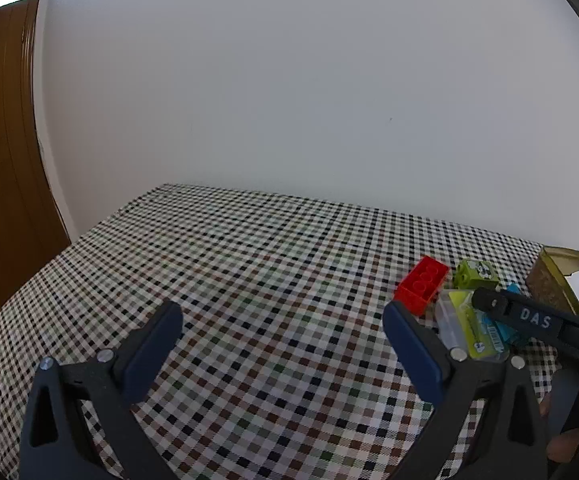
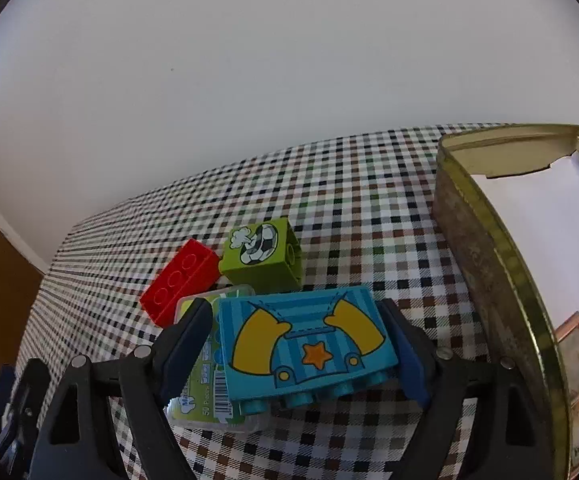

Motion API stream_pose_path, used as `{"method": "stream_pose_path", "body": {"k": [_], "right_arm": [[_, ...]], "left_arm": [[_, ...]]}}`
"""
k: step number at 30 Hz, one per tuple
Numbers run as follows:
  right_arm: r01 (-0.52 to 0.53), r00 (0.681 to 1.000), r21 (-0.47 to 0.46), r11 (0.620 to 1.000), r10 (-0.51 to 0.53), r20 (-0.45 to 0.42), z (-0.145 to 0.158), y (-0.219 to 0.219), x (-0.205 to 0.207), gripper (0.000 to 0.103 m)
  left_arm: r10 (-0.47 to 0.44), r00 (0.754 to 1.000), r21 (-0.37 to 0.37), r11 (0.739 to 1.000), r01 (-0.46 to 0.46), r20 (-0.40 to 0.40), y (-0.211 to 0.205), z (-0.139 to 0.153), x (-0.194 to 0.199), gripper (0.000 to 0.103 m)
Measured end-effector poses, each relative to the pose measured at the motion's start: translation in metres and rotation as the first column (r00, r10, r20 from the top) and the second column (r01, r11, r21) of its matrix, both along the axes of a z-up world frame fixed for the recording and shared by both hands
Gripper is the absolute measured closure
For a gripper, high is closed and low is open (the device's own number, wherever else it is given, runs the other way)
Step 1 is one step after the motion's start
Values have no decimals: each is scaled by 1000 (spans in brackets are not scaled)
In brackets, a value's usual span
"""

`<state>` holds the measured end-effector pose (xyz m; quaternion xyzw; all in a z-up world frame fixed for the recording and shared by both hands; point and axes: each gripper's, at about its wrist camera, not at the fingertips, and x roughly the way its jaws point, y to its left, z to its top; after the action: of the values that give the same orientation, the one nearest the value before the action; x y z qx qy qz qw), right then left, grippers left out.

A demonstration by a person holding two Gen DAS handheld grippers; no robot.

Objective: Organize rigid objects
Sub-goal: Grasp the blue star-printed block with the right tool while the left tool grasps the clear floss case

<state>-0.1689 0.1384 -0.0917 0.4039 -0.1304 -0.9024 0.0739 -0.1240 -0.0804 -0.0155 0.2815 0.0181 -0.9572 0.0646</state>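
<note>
Squarely between right claw (image 2: 303, 344): blue block (image 2: 305, 344)

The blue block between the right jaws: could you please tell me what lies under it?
A clear plastic case with a green label lies under the blue block; the block hides most of it.

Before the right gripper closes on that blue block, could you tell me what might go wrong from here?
1. The blue block sits partly on the clear plastic case, so squeezing may tip it or drag the case.
2. The right gripper straddles the block with its fingers close to it; the left finger overlaps the case and could catch it.
3. The red brick and green block lie close behind and may get nudged.
</note>
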Motion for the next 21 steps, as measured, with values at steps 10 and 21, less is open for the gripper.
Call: {"method": "stream_pose_path", "body": {"k": [10,21], "right_arm": [[-88,991,16,996,89,-97,16,11,34,30],[161,927,143,977,-100,-362,54,68,98,30]], "left_arm": [[-31,999,67,997,29,22,-10,-5,-6,2],[-269,963,92,959,267,11,45,2,1,2]]}}
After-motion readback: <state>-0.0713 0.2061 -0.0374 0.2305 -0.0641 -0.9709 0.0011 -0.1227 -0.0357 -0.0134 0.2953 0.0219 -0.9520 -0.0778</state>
